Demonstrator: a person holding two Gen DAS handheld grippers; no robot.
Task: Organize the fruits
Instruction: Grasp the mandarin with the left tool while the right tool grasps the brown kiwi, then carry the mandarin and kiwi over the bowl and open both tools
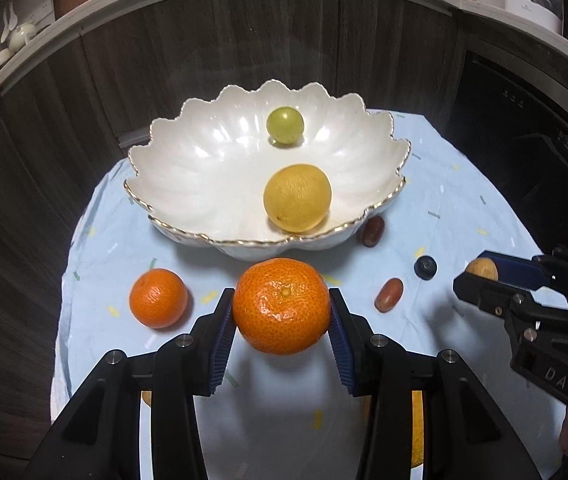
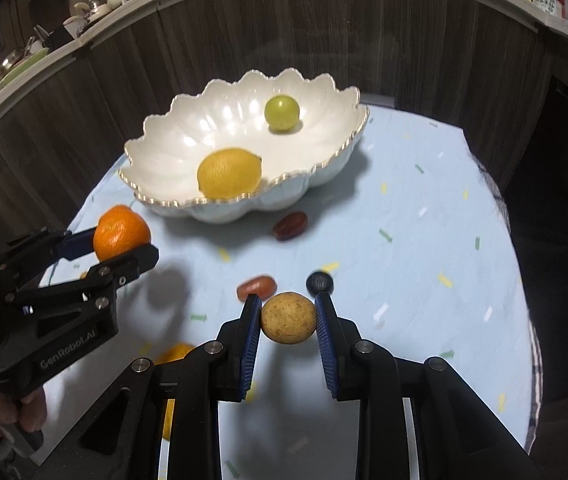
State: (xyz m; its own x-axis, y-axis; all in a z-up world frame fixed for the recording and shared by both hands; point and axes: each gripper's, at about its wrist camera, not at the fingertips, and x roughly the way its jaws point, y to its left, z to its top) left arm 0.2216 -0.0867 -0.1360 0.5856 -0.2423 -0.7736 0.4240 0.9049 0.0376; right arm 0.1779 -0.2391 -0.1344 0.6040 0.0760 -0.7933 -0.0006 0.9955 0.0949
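Fruit sorting on a worktop [image 1: 463, 208] covered with a pale blue speckled cloth. White scalloped bowl [image 1: 188, 168] with a gilt rim sits at the far side. Inside it: a lemon [image 1: 297, 197] near the front wall and a green grape [image 1: 285, 125] toward the back.

Left claw [image 1: 282, 312] is closed on a large mandarin [image 1: 281, 305], blue pads pressing both sides; the fruit hangs clear of the cloth, its shadow below it, just in front of the bowl's near rim. In the right wrist view the same claw shows from the side at left [image 2: 124, 246], with a hand [image 2: 12, 416] on its grip.

Right claw [image 2: 287, 316] is narrowly closed on a small tan round fruit [image 2: 287, 317], also lifted off the cloth.

Loose on the cloth: a second, smaller mandarin [image 1: 158, 298] at the near left; a dark red grape [image 1: 373, 231] just beside the bowl's right base; a lighter red grape [image 1: 389, 295] nearer; a blueberry [image 1: 425, 268] between these and the right claw. Orange and yellow fruit partly shows under the left claw, hidden by the fingers; kind not clear.
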